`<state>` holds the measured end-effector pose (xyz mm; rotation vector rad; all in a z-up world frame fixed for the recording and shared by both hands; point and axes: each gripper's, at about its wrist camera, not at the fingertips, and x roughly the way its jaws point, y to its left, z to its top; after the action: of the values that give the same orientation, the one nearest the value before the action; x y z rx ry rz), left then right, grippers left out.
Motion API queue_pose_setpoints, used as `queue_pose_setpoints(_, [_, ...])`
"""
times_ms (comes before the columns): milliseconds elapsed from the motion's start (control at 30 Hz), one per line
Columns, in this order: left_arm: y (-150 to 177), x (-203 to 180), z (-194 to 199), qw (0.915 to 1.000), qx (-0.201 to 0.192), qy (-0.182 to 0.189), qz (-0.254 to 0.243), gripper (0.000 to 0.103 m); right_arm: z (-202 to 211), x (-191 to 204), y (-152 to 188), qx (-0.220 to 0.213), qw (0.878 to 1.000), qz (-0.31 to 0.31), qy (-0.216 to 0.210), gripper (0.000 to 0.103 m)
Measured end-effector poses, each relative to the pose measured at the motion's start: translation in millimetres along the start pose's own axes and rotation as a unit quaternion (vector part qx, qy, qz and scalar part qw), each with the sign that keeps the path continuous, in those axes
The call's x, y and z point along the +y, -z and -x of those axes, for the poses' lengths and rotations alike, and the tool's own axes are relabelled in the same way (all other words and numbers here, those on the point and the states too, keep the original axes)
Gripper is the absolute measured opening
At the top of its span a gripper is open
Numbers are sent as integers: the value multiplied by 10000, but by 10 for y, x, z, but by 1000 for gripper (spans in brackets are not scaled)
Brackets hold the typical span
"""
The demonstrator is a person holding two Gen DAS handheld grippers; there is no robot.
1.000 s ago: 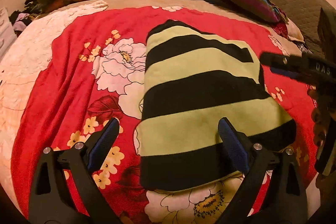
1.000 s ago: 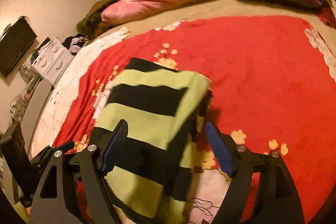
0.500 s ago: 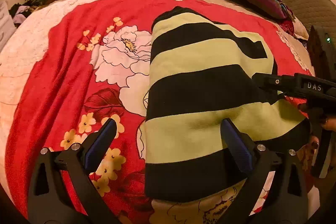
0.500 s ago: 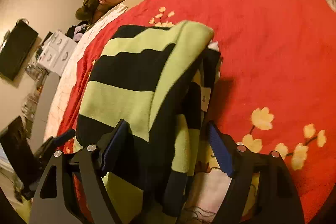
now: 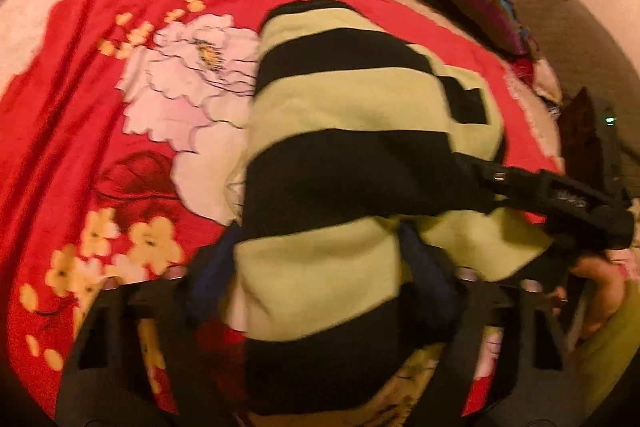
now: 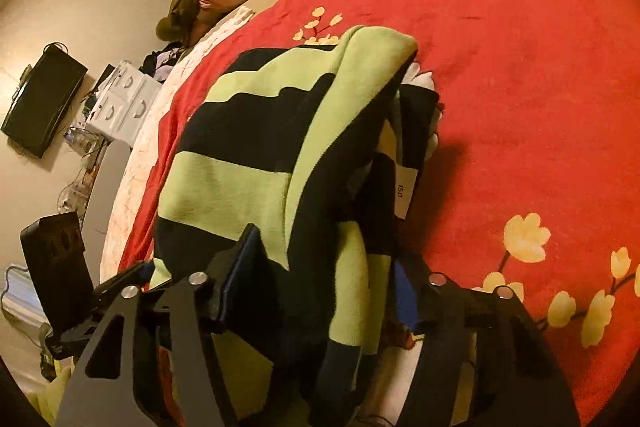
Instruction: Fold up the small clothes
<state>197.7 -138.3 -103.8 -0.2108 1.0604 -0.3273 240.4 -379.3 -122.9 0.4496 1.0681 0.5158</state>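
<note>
- Red floral bedspread (image 5: 80, 75) fills both views; my landmark, the striped garment (image 5: 340, 131), lies on it.
- My left gripper (image 5: 320, 259) straddles its near hem, jaws wide, gripping nothing.
- My right gripper (image 6: 316, 291) straddles the thick side edge, jaws apart; whether it grips, I cannot tell.
- I'd pinch all layers squarely before lifting, so the fold stays aligned.

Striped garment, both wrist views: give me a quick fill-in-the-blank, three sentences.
1. The striped garment has black and ____ bands.
2. It lies on a ____ floral blanket.
3. The white tag on it reads ____.

Missing words: green; red; 150
</note>
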Motion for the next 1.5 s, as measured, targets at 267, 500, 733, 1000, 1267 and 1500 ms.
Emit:
queue_pose_setpoints(267, [-12, -76, 189, 9996, -230, 102, -111, 44, 84, 232, 15, -150, 9994, 292, 52, 50])
queue_pose_setpoints(500, [25, -57, 408, 9993, -375, 23, -88, 40, 129, 441, 39, -226, 9989, 408, -69, 50])
queue_pose_setpoints(733, [73, 59, 648, 9987, -479, -139, -33, 39, 88, 626, 144, -153, 9987, 449, -180, 50])
queue_pose_setpoints(1000, [202, 151, 751, 9988, -375, -303, -56, 39, 30, 765, 224, -104, 9984, 536, -113, 50])
queue_pose_setpoints(1267, [256, 203, 688, 9988, -263, -410, -28, 39, 4, 723, 261, -117, 9990, 382, 178, 50])
queue_pose_setpoints(1500, [281, 194, 654, 9983, -220, -528, -132, 43, -27, 704, 302, -94, 9977, 370, 566, 57])
